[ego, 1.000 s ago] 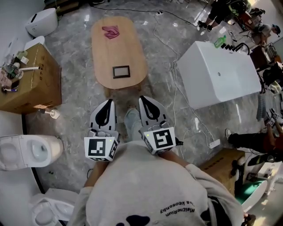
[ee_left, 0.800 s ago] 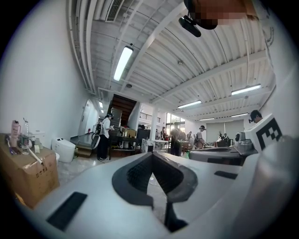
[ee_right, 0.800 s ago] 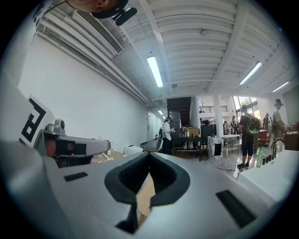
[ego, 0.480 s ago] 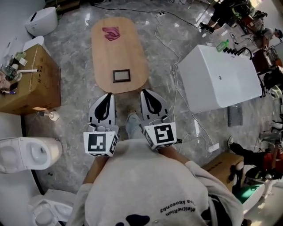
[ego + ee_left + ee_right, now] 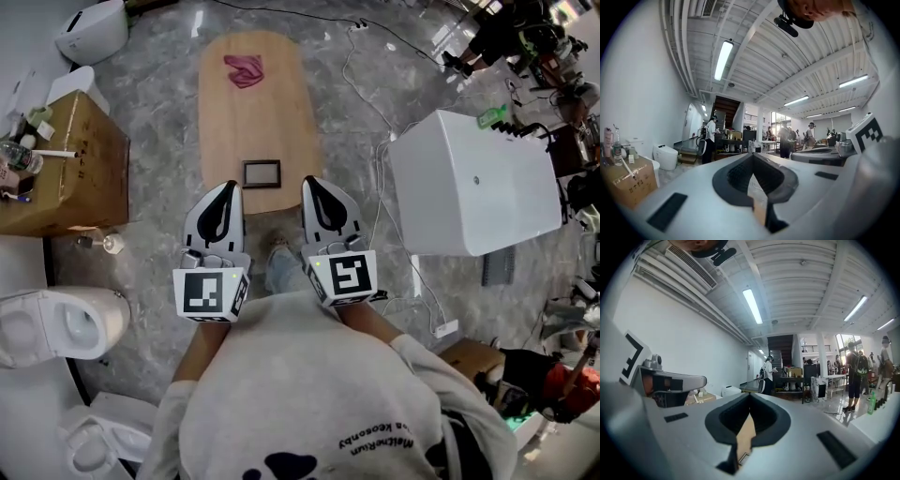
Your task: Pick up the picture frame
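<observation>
The picture frame point(image 5: 262, 172), small and dark-edged, lies flat near the closest end of an oval wooden table point(image 5: 248, 108). Both grippers are held level and side by side just short of that end. My left gripper point(image 5: 227, 187) is shut and empty, its tip a little to the left of the frame. My right gripper point(image 5: 313, 182) is also shut and empty, its tip to the right of the frame. In the left gripper view the jaws point(image 5: 752, 155) meet, with a strip of the table's wood below them. The right gripper view shows its jaws point(image 5: 750, 395) closed the same way.
A pink cloth point(image 5: 244, 69) lies at the table's far end. A cardboard box point(image 5: 61, 164) with bottles and a toilet point(image 5: 56, 323) stand at the left. A large white tub point(image 5: 473, 183) stands at the right, and cables point(image 5: 375, 159) run over the marble floor. People are further off.
Both grippers and the person have moved forward towards the table. The table's close end and the frame now lie right between the two gripper tips. Both jaws stay shut.
</observation>
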Motion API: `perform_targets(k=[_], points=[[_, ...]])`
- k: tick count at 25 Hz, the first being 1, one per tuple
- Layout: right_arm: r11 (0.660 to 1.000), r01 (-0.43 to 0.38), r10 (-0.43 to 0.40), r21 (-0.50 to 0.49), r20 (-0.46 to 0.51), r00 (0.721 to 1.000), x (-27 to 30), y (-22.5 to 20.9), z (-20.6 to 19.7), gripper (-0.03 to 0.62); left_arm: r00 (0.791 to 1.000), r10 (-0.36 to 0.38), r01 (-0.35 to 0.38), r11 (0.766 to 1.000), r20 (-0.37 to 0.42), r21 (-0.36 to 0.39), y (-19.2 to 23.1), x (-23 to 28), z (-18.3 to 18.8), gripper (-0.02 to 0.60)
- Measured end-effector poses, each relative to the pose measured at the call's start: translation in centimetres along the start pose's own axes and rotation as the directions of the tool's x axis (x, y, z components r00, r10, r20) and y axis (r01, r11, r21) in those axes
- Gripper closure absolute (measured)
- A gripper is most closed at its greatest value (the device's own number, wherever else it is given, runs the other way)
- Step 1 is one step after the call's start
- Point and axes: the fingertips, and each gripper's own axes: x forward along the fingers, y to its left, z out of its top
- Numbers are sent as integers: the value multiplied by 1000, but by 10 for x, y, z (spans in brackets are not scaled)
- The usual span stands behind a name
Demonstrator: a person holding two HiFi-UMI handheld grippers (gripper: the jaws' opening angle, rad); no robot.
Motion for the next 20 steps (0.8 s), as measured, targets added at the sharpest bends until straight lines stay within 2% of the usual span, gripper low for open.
perform_targets(k=[13, 20], points=[[999, -45, 45, 10, 12, 999, 99, -68, 4, 586, 999, 40, -40, 998, 10, 50, 23, 108, 12, 574], [997, -73, 73, -18, 40, 997, 130, -85, 7, 586, 998, 59, -61, 996, 37, 60, 31, 139, 13, 574]])
